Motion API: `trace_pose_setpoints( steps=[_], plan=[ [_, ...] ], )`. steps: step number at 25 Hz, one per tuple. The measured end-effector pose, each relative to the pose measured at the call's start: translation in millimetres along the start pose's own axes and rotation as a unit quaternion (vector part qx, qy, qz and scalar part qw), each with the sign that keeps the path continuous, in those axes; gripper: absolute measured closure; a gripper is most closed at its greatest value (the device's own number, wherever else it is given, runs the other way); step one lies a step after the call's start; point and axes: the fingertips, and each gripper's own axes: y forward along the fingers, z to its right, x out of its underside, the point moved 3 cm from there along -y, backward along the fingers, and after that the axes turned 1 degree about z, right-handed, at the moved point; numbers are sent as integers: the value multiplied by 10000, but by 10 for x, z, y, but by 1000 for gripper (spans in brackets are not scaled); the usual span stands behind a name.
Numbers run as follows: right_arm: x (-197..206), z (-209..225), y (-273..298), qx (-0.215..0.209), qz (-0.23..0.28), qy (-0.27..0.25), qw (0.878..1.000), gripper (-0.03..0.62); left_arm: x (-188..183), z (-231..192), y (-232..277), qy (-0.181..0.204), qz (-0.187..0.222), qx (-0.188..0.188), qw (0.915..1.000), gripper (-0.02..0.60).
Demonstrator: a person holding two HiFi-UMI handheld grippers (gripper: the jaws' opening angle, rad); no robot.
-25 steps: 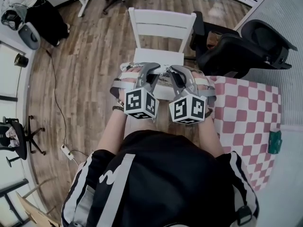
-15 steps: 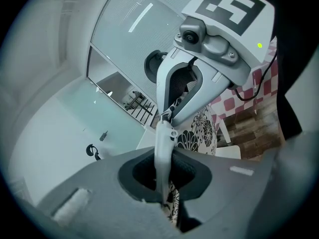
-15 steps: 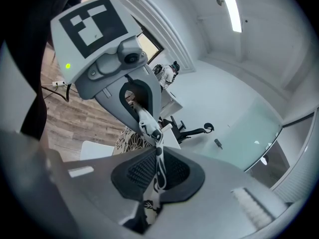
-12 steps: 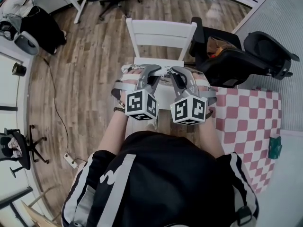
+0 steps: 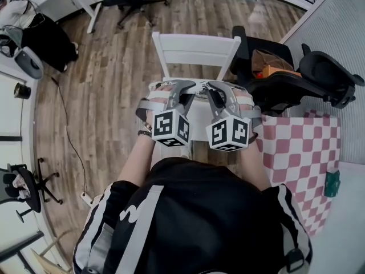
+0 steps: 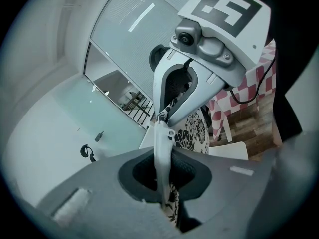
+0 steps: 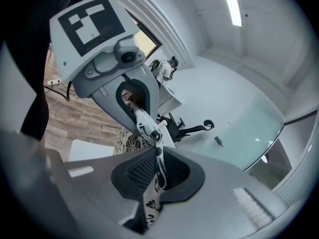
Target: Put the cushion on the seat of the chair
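Both claws, left (image 6: 163,159) and right (image 7: 158,167), are clamped shut on the patterned cushion's (image 5: 198,86) edge, holding it over the white chair's (image 5: 197,47) seat. Open wood floor (image 5: 114,79) lies left, while a black office chair (image 5: 285,79) crowds the right.

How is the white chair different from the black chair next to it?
The white chair has a thin slatted back; the black chair is thick and padded. The white chair is straight-edged; the black chair is curvy. Both stand on the wooden floor.

Open floor (image 5: 114,67) left of white chair (image 5: 197,47); black chair (image 5: 279,87) crowds its right.
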Motion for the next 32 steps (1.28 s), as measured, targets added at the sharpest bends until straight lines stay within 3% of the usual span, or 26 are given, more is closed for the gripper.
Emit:
trace_pose_setpoints(
  steps=[16,32],
  plan=[
    [45,145,670,-264,-51,-77,9996,582,443,-334,403,-130,-11,196,9997,565],
    [434,293,1156,-749,-7,-494,9960,582,635,-496,999,-9,-131,430,9990,563]
  ],
)
